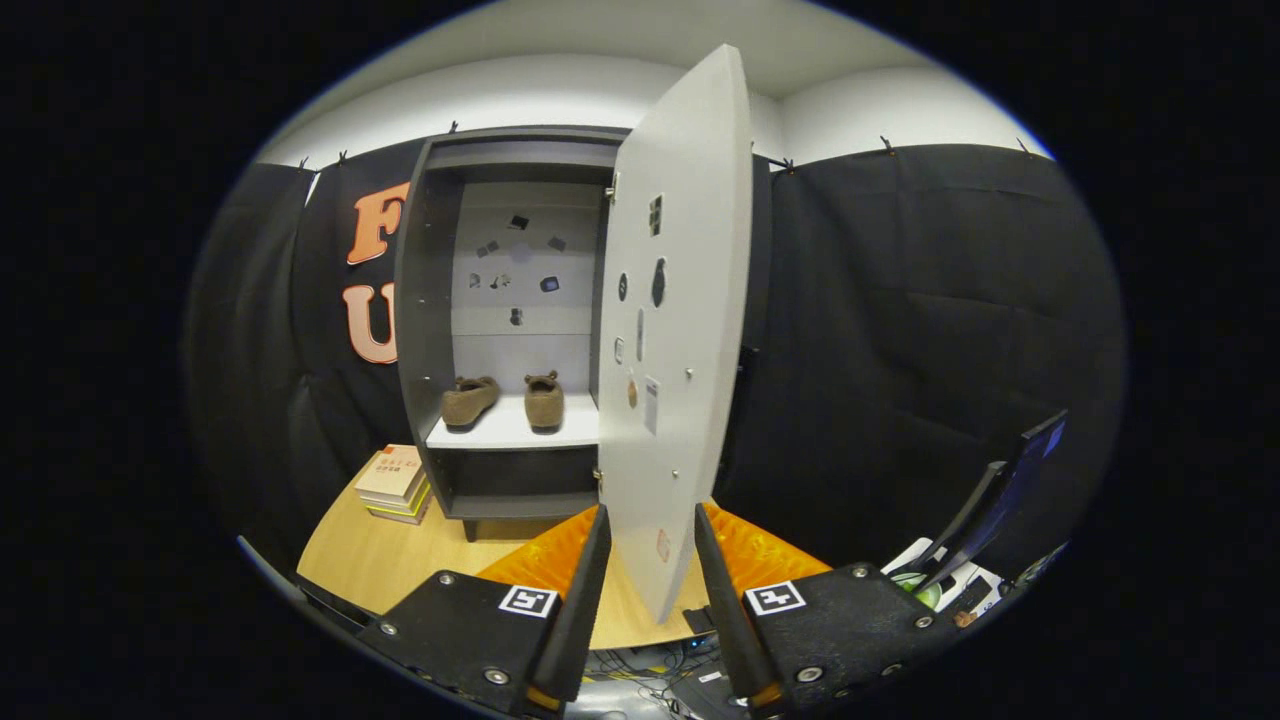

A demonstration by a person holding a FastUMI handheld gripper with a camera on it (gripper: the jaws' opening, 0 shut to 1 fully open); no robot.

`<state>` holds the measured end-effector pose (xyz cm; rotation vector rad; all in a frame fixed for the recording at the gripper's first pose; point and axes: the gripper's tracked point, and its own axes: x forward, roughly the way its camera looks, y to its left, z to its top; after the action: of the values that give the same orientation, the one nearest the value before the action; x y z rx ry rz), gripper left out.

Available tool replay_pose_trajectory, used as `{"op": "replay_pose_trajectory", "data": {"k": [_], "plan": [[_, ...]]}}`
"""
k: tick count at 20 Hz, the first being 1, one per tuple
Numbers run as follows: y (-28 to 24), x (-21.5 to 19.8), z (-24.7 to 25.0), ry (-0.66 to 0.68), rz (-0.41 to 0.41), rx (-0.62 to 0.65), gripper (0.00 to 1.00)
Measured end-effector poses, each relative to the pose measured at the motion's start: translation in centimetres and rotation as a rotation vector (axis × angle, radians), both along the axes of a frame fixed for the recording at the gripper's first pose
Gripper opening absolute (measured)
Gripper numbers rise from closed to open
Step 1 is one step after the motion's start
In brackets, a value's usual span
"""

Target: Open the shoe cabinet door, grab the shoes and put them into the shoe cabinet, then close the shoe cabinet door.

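- Gripper (650,560): fingers spread apart, pressing on nothing; lower edge of the open cabinet door (680,330) hangs between them.
- Beyond the fingers: shoe cabinet (430,300), two brown shoes (505,400) side by side on its shelf.
- Books (395,485) stacked beside the cabinet on the table (370,560).

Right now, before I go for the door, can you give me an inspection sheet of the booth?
Surface: wooden tabletop, bare ahead of the cabinet.
Job's things: shoe cabinet stands on the table, its door swung wide open; two brown shoes sit apart on the white shelf inside.
Clutter: stack of books beside the cabinet's base; small stickers on the cabinet's back panel and the door's inner face.
Gripper: gripper open, fingers apart either side of the door's lower edge, not pressing it.
Cables: loose cables below the table edge.
Surroundings: black cloth wall; a dark screen off to the side.
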<state>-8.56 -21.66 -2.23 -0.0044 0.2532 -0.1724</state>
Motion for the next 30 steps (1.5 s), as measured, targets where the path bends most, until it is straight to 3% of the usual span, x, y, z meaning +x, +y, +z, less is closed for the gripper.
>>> {"op": "replay_pose_trajectory", "data": {"k": [6,14,19,30], "plan": [[-4.9,1.8,-2.3,-0.018,-0.009,0.063,0.64],[-7.7,6.8,-3.6,-0.033,0.120,0.109,0.73],[-7.6,9.0,-4.7,-0.026,0.198,0.127,0.75],[-4.7,9.7,-5.3,-0.051,0.344,0.136,0.74]]}}
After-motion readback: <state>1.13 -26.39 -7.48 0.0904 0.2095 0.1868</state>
